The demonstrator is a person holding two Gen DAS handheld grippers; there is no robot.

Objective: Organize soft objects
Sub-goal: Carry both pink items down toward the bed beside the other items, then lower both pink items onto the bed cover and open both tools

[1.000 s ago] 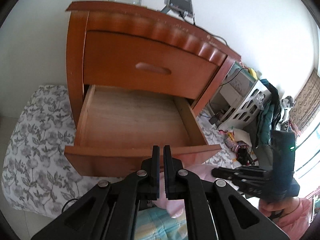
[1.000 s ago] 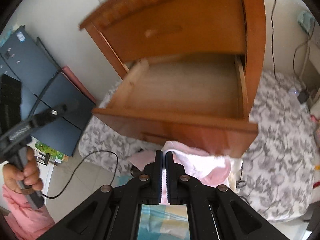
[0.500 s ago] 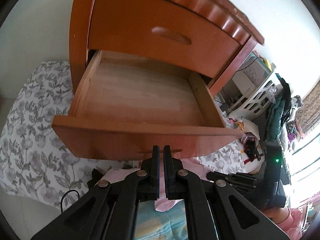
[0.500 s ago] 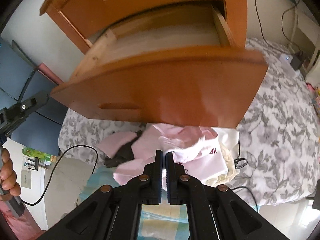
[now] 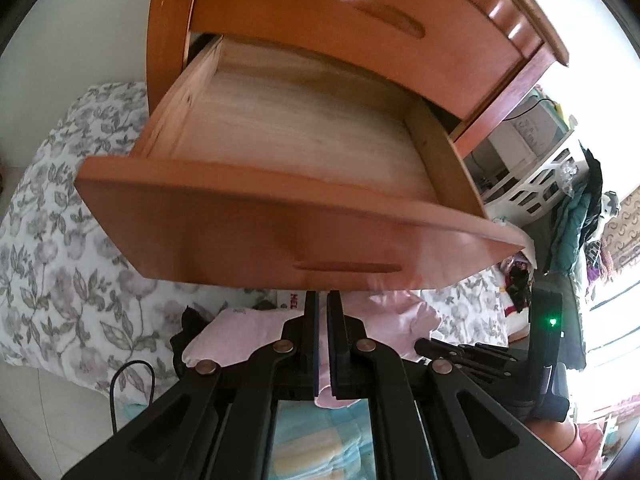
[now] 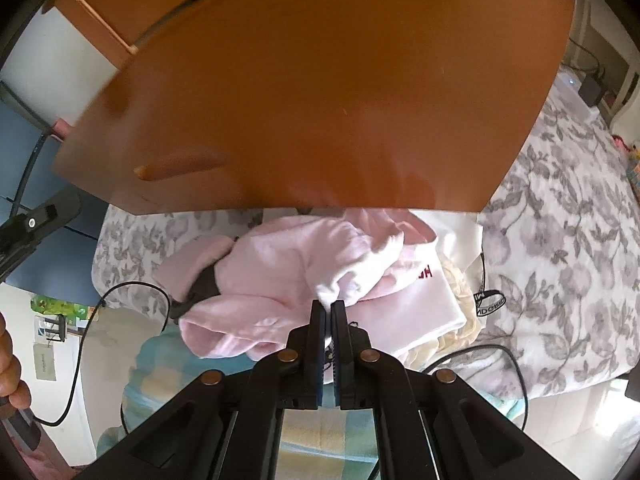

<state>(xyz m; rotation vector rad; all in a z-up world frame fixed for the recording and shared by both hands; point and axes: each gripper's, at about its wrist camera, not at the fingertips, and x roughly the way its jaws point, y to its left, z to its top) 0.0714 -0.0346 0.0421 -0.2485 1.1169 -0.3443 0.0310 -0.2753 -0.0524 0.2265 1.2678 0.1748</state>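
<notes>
A floral bedspread (image 6: 560, 264) lies under the open, empty wooden drawer (image 5: 288, 128). Both my claws, left claw (image 5: 321, 300) and right claw (image 6: 328, 308), have dropped, closed and empty, toward the pink clothes (image 6: 272, 280) heaped below the drawer front; grasping comes next.

Premises: a lived-in bedroom in a home. A wooden nightstand (image 5: 360, 40) stands against a white wall, its lower drawer (image 5: 296, 152) pulled out. A grey floral bedsheet (image 6: 560, 240) covers the surface beneath it, with a heap of pink and white clothes (image 6: 304, 280) lying on it. To one side, a white plastic laundry basket (image 5: 536, 184) and dark garments (image 5: 576, 220) hanging nearby. Charging cables (image 6: 80, 340) trail across the pale tiled floor.
</notes>
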